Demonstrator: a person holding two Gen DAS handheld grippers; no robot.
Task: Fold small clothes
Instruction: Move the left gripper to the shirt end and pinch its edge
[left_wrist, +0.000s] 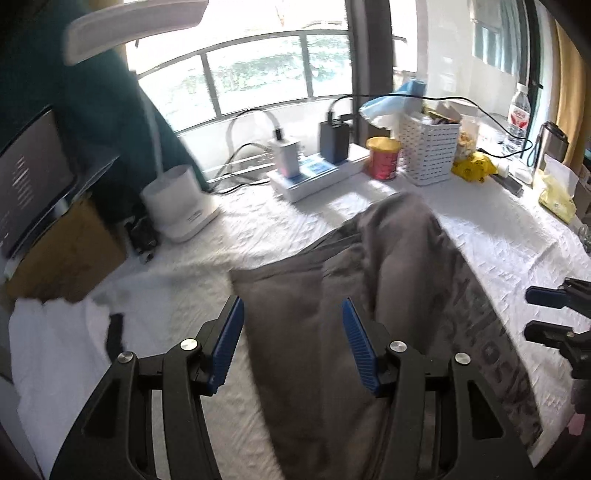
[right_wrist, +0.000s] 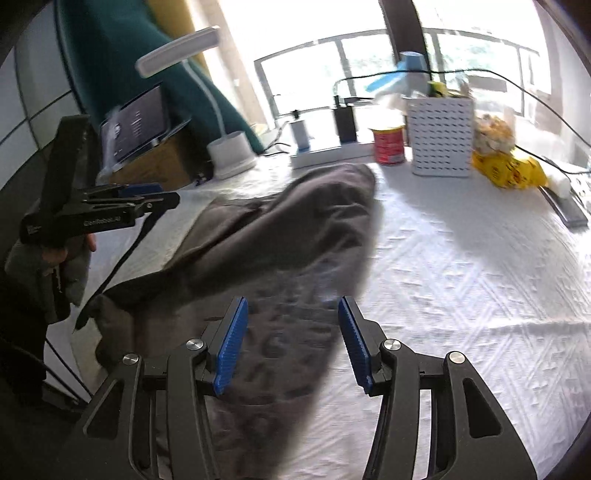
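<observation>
A grey garment (left_wrist: 369, 295) with printed lettering along one edge lies bunched and partly folded over on the white textured tablecloth (left_wrist: 258, 236). My left gripper (left_wrist: 291, 310) is open and empty, hovering over the garment's near left part. My right gripper (right_wrist: 291, 306) is open and empty above the lettered band of the garment (right_wrist: 288, 236). The right gripper's tips show at the right edge of the left wrist view (left_wrist: 546, 314). The left gripper shows side-on at the left of the right wrist view (right_wrist: 147, 199).
A white garment (left_wrist: 59, 350) lies at the table's left. Along the window stand a lamp base (left_wrist: 177, 206), power strip with chargers (left_wrist: 314, 173), red can (left_wrist: 384, 157), white perforated basket (left_wrist: 430, 147), yellow bags (left_wrist: 472, 166), bottle (left_wrist: 519, 110). A monitor (left_wrist: 29, 173) stands left.
</observation>
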